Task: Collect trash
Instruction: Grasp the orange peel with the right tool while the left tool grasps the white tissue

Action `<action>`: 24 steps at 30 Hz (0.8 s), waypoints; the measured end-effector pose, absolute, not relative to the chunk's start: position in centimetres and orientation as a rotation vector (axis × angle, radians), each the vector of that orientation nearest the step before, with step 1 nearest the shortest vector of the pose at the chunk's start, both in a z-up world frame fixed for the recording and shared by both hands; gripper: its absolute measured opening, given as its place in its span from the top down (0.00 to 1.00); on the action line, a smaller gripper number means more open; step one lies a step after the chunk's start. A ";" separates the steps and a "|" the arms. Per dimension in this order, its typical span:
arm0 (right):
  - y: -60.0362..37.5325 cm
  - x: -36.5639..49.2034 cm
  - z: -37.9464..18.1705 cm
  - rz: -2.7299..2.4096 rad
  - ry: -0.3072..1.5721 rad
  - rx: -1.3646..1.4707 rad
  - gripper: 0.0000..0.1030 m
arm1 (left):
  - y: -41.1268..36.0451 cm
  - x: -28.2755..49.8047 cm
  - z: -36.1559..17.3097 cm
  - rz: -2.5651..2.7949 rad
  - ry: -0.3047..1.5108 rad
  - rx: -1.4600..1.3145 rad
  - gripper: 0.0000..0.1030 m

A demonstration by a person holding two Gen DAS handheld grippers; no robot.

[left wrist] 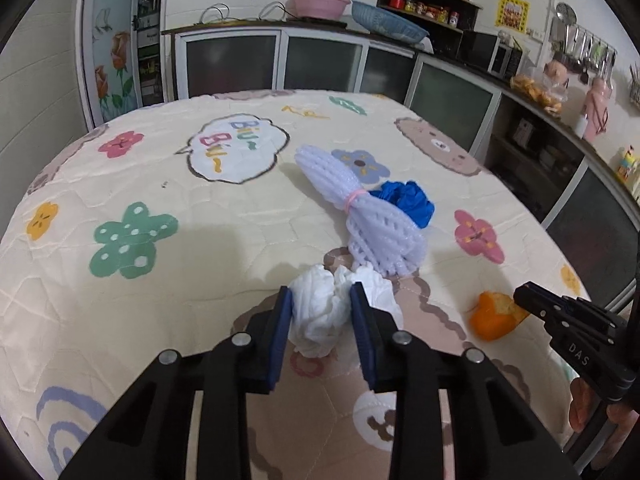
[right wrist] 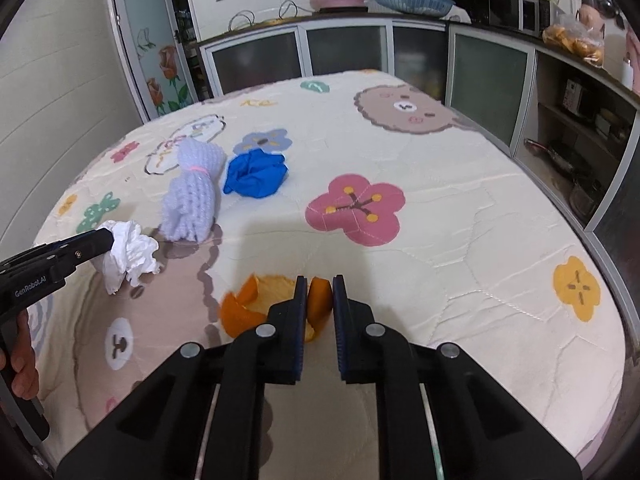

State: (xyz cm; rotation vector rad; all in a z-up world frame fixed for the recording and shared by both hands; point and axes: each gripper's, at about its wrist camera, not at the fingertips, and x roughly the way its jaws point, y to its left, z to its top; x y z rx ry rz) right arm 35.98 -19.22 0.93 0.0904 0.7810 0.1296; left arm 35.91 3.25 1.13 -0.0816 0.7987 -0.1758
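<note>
I judge this as the pick-up step, with both claws closing on trash at once. My left gripper (left wrist: 322, 308) has its blue-padded jaws closed about halfway onto the crumpled white tissue wad (left wrist: 320, 312), which bulges out on both sides of the pads. My right gripper (right wrist: 320, 300) has its jaws drawn nearly together, pinching an edge of the curled orange peel (right wrist: 248, 308); most of the peel lies to the left of the jaws on the cartoon-printed quilted tablecloth (right wrist: 460, 240).

I'll take the white foam fruit-net bundle tied with a pink rubber band (left wrist: 360, 208) as my landmark. The tissue sits just on the near side of it, almost touching its lower end. The crumpled blue plastic bag (left wrist: 408, 200) is pressed against its right side. The peel lies well to the right and nearer to me.

Counted: one tissue wad, one foam bundle, one blue bag, one peel, so four pieces of trash. No bin shows in either view.

Next, I think both claws need to lift cleanly; the peel grip looks thin and may slip.
</note>
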 end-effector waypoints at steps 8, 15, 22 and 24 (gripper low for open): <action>-19.6 33.1 3.4 0.128 0.735 0.073 0.89 | 4.2 32.6 2.7 -0.186 0.757 -0.093 0.72; -20.4 29.6 4.9 0.113 0.708 0.056 0.89 | 4.0 29.3 3.7 -0.201 0.722 -0.081 0.72; -21.6 26.4 6.2 0.090 0.680 0.051 0.89 | 2.8 26.1 4.6 -0.227 0.691 -0.072 0.72; -21.9 25.5 6.6 0.082 0.669 0.045 0.89 | 2.4 25.3 4.9 -0.236 0.683 -0.068 0.72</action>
